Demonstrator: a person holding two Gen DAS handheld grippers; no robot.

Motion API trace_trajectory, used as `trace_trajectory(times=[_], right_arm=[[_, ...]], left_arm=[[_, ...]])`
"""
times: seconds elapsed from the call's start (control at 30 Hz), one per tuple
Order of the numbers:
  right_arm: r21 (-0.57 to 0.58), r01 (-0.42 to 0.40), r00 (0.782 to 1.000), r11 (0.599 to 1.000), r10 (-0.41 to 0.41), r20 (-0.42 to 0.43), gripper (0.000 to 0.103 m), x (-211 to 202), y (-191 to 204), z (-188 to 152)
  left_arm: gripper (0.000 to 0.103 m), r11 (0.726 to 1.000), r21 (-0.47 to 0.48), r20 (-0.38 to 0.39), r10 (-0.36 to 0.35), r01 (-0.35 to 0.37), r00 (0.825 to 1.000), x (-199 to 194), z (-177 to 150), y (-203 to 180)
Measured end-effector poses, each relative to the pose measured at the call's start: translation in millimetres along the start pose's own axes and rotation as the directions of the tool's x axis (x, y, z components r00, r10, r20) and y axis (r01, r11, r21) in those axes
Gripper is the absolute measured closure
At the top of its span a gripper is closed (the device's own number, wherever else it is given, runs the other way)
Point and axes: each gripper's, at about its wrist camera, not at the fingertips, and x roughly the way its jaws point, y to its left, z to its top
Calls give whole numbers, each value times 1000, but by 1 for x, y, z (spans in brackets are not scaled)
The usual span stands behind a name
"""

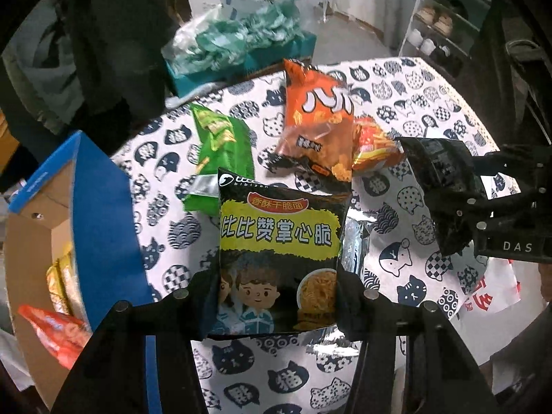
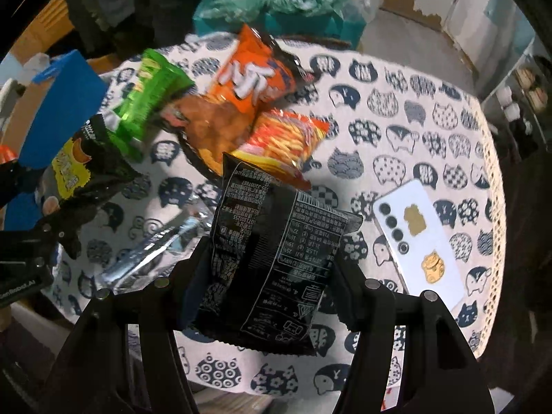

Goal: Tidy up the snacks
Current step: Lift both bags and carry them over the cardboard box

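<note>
Snacks: two black noodle packs, one per tool. Left tool clamped on a black pack, front face toward the camera, yellow band of characters and cartoon children showing, held upright above the desk. Right tool clamped on a second black pack, printed back face toward the camera, likewise lifted clear of the cloth. Seen from the right wrist, left tool at the far left edge with its pack beside the blue box. Lying loose farther back on the desk, close together: one green bag, one orange bag overlapping one red bag of sticks. One crumpled silver wrapper flat on the cloth between the two tools. Desk covered with a white cloth printed with dark-blue cat heads. One white phone face down near the right edge, two gold stickers on its back. One blue-sided cardboard box at the left edge of the desk, open, with yellow and orange-red packets inside. Beyond the desk: a teal box under crumpled plastic, a shoe rack with pale shoes, grey floor.
</note>
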Motion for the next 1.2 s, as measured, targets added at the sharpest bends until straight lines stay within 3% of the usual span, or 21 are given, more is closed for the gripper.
trace_trajectory(times=[0.53, 1.2], right_arm=[[-95, 3, 992, 995, 9, 122, 41, -44, 40, 24], [-184, -44, 982, 982, 77, 174, 41, -67, 108, 52]], left_arm=[[48, 999, -37, 98, 22, -19, 995, -60, -7, 26], [48, 988, -150, 162, 71, -46, 984, -98, -26, 85]])
